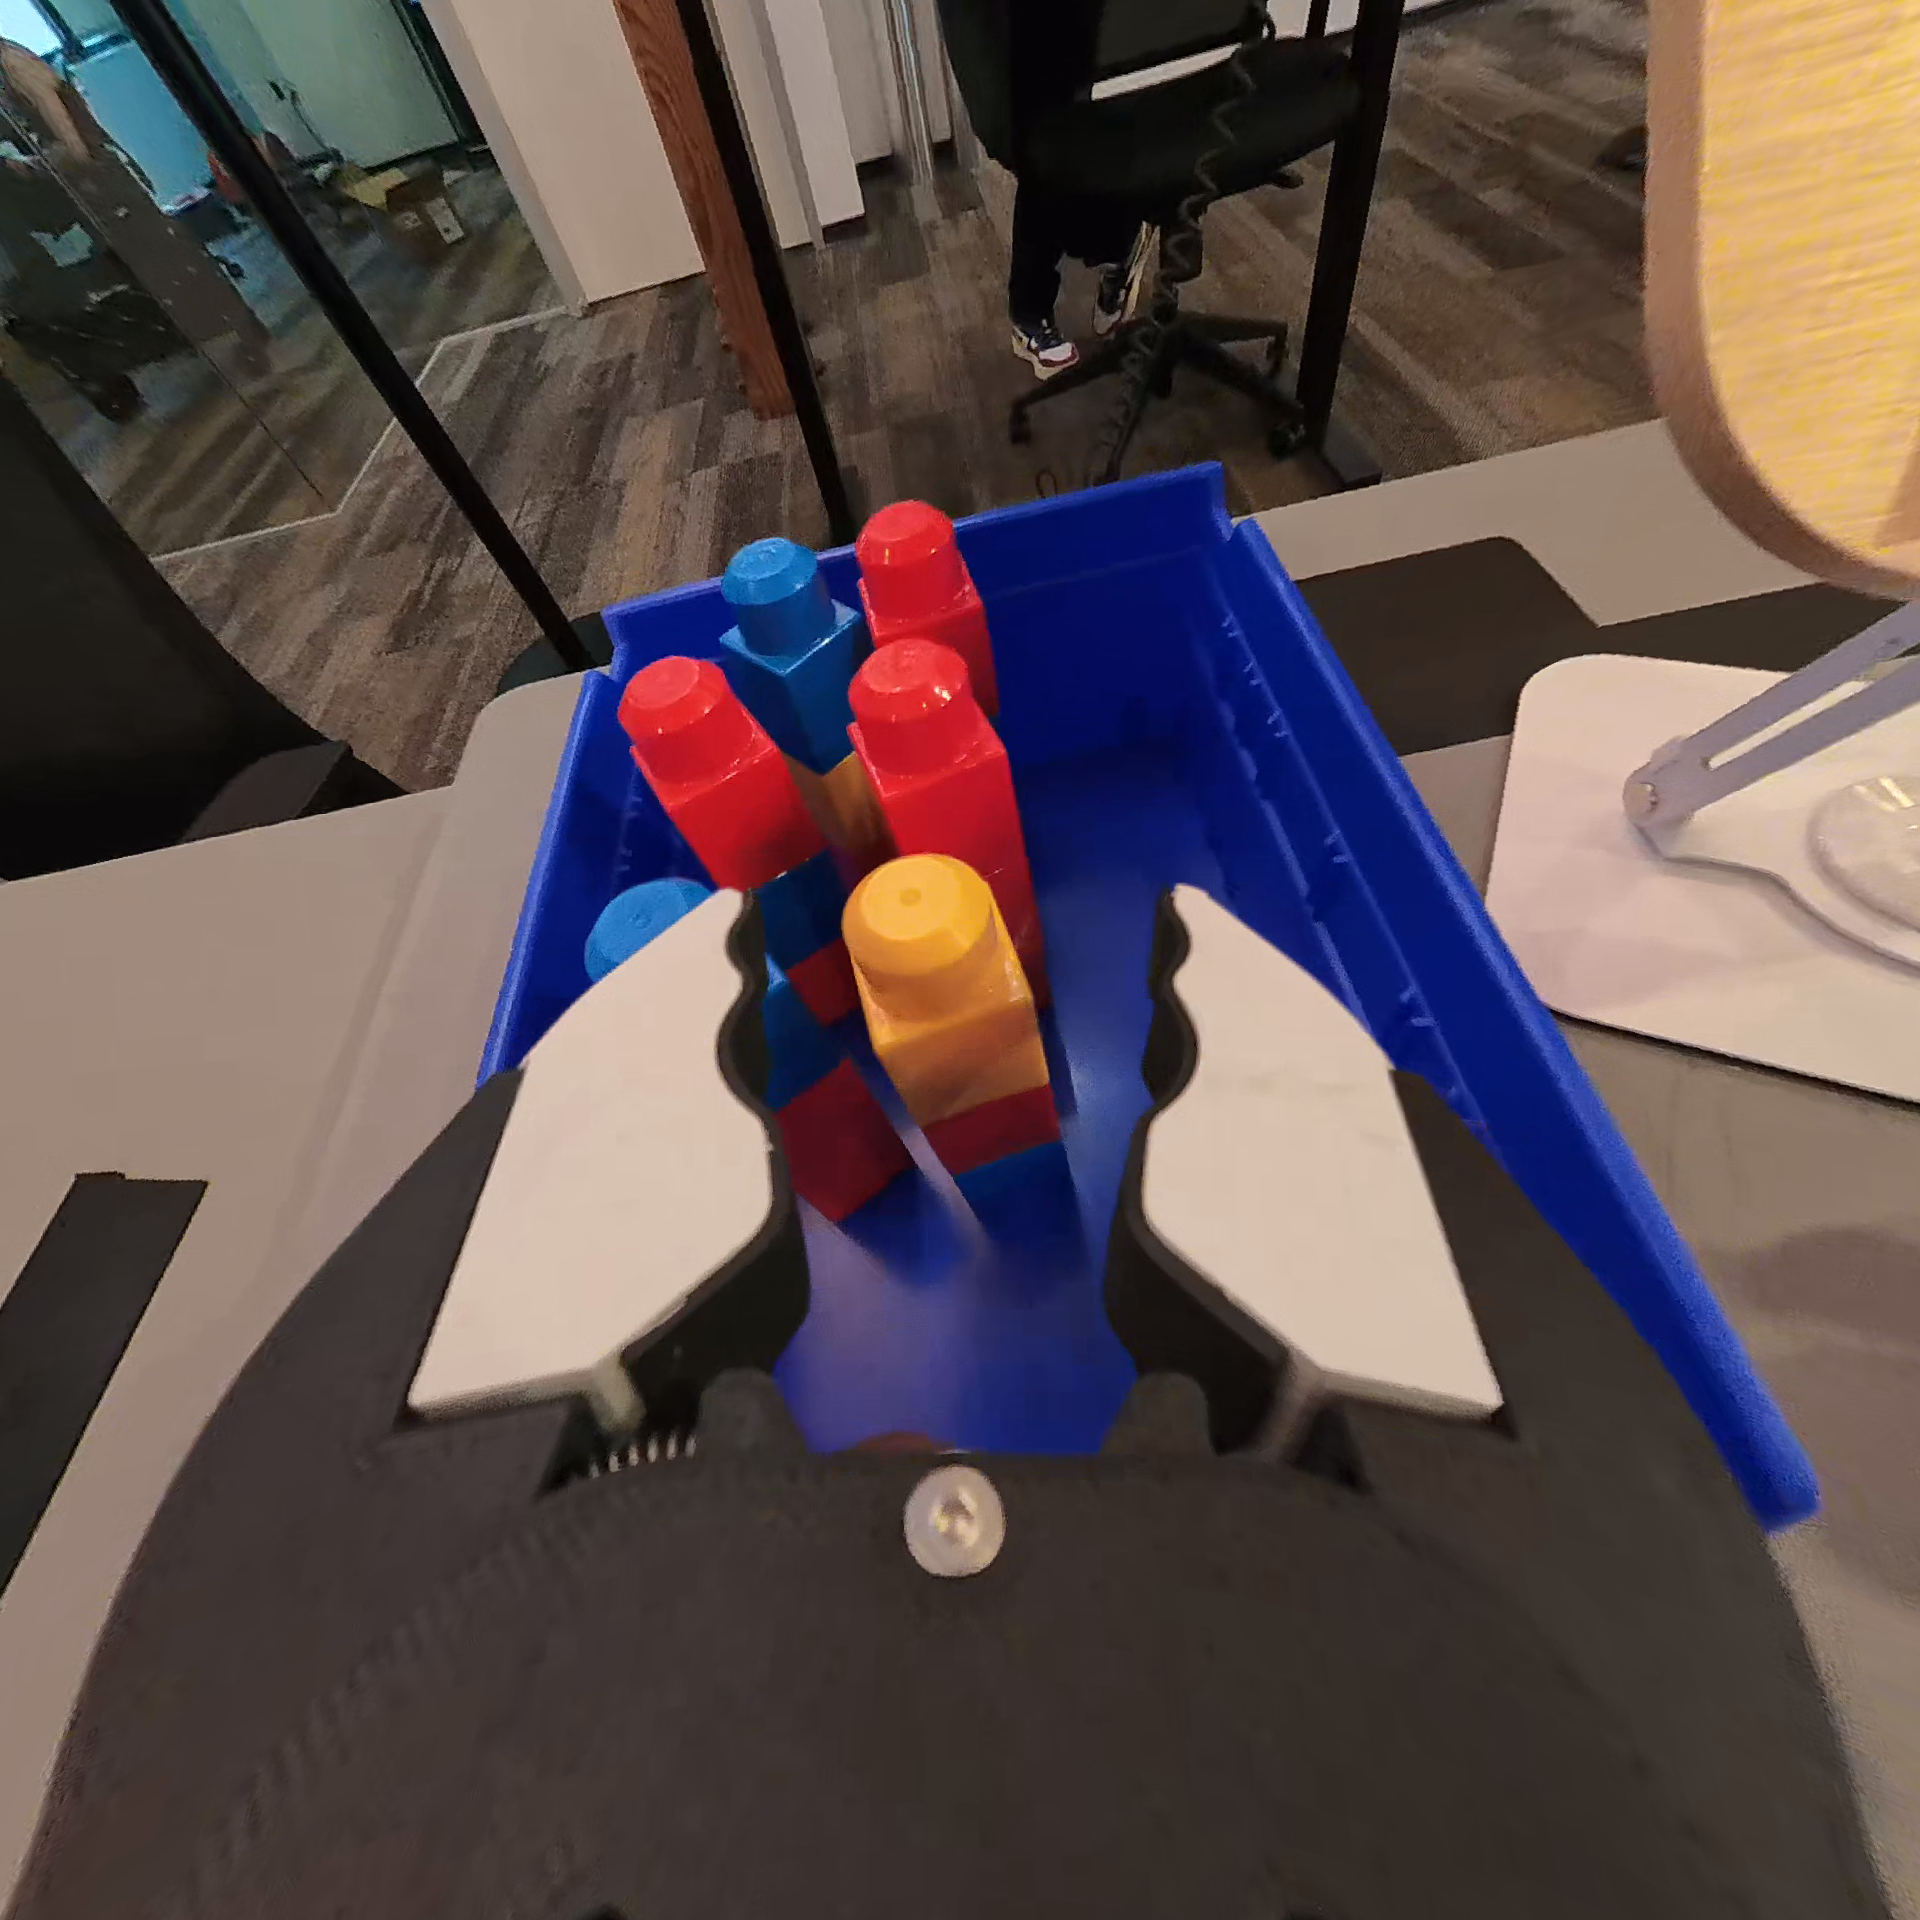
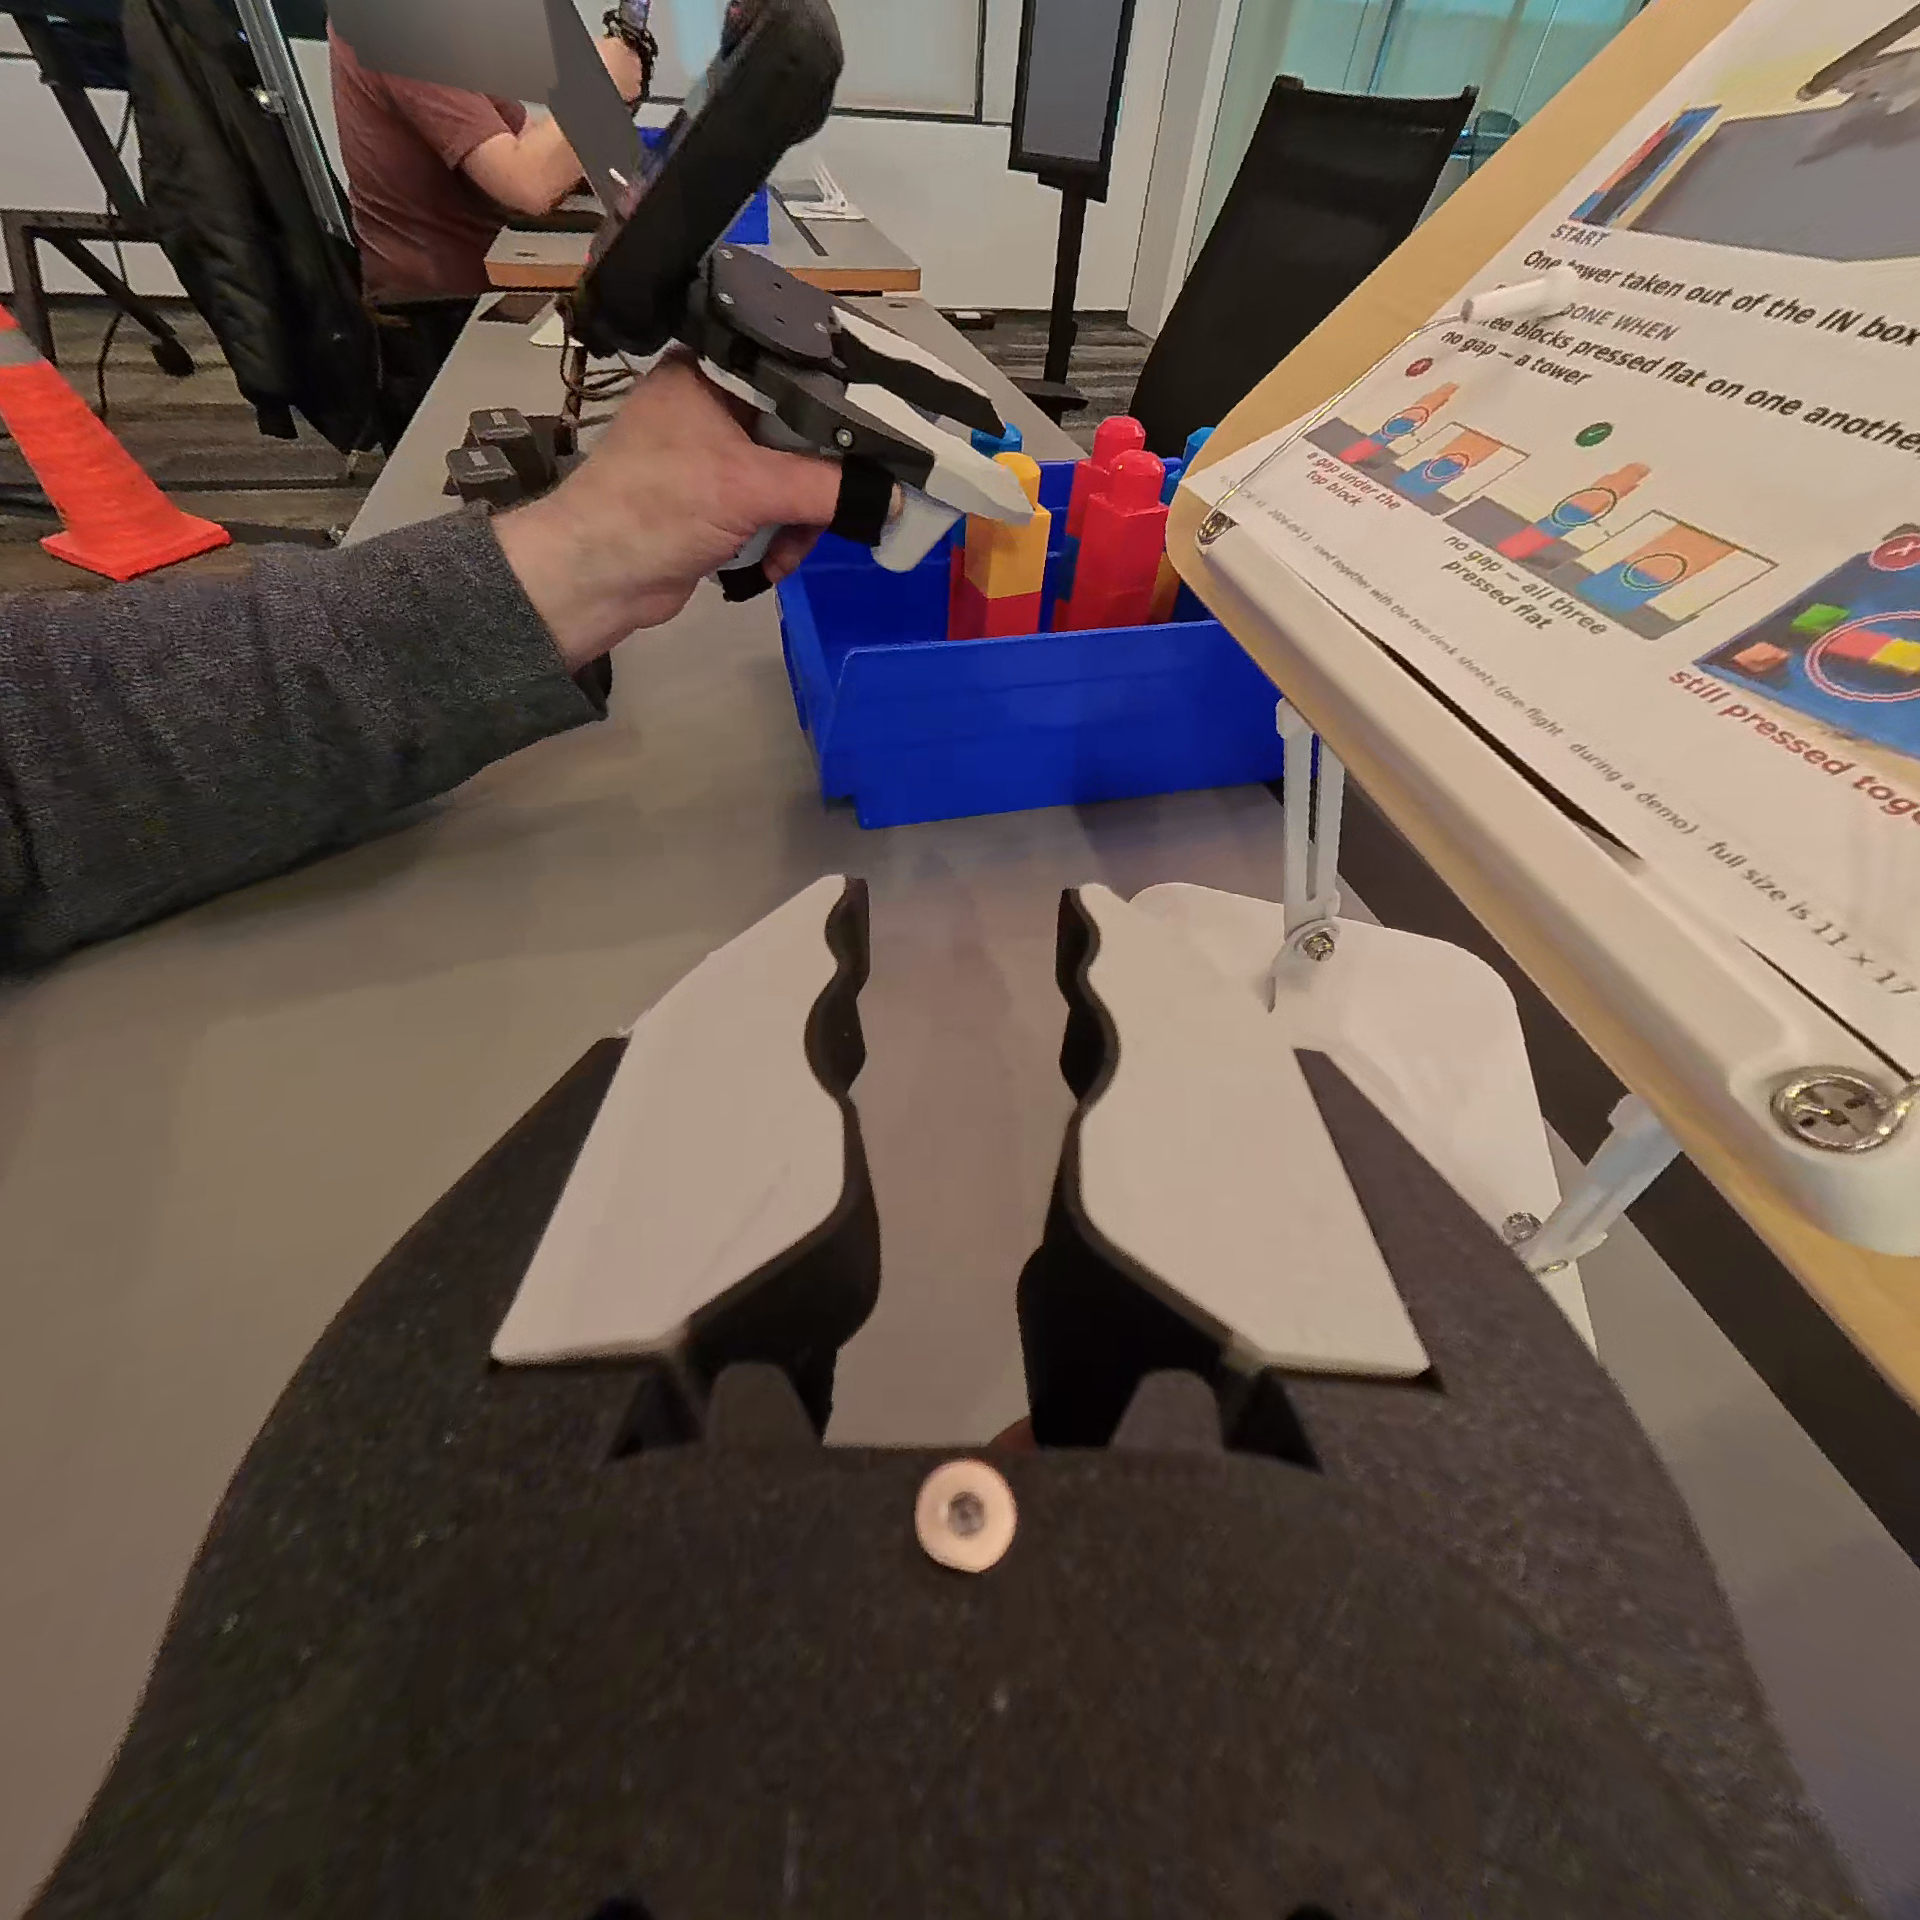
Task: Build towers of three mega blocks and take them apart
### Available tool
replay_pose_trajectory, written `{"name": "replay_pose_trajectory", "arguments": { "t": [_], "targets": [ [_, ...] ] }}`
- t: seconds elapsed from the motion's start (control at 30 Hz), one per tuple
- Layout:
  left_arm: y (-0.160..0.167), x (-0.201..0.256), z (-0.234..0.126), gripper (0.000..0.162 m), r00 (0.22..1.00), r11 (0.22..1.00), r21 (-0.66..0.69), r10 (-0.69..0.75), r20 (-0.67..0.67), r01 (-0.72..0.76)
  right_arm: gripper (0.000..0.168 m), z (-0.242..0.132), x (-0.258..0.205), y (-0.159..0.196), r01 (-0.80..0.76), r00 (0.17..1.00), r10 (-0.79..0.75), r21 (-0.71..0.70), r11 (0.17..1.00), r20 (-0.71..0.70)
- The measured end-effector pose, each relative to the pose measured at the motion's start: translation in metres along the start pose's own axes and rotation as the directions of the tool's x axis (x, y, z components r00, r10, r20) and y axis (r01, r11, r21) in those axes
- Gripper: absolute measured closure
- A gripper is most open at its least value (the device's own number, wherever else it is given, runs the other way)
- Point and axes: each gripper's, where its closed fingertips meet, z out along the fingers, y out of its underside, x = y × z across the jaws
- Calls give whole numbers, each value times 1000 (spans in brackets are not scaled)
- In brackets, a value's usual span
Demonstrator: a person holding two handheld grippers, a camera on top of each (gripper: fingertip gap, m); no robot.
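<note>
- Left gripper (image 1: 956, 935): your fingers stand wide apart and hold nothing. They hang over the near end of the blue bin (image 1: 1351, 790), on either side of the yellow-topped tower (image 1: 951, 1013), with clear air on both sides.
- Yellow-topped tower: it stands upright on the bin floor, yellow block over red over blue, nearest of the group to you. The right wrist view shows your left gripper (image 2: 1003, 468) coming at it from above, with the upper finger tip (image 2: 987, 483) level with its top.
- Handling, judged from appearance: the blocks look like hollow moulded plastic, so expect them to be light, rigid and smooth-faced. Take hold on the flat sides of the yellow block's square body, below the round stud. The stud is tapered and glossy and is likely to slip.
- Neighbouring towers (image 1: 914, 769): red-topped and blue-topped stacks stand close behind and to the left. Lift straight up to avoid knocking them.
- Seams: the blocks probably hold by friction alone. A sideways pull may part the stack.
- Right gripper (image 2: 961, 925): the fingers are narrowly parted and empty, low over the grey table (image 2: 416, 987), well short of the bin.
- Instruction board (image 2: 1558, 499): it leans on its stand at the right, beside the bin.
</note>
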Motion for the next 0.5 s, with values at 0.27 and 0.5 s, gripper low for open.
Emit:
{"name": "replay_pose_trajectory", "arguments": {
  "t": [0.27, 0.5],
  "targets": [
    [12, 1, 19, 112, 1000, 998, -58, 23, 22, -22, 134, 2, -1, 2, -6, 1000, 7, -4, 1000, 9],
    [9, 3, 20, 127, 1000, 999, -39, 5, 7, -5, 134, 0, 0, 1, -8, 1000, 8, 2, 1000, 10]
  ]
}}
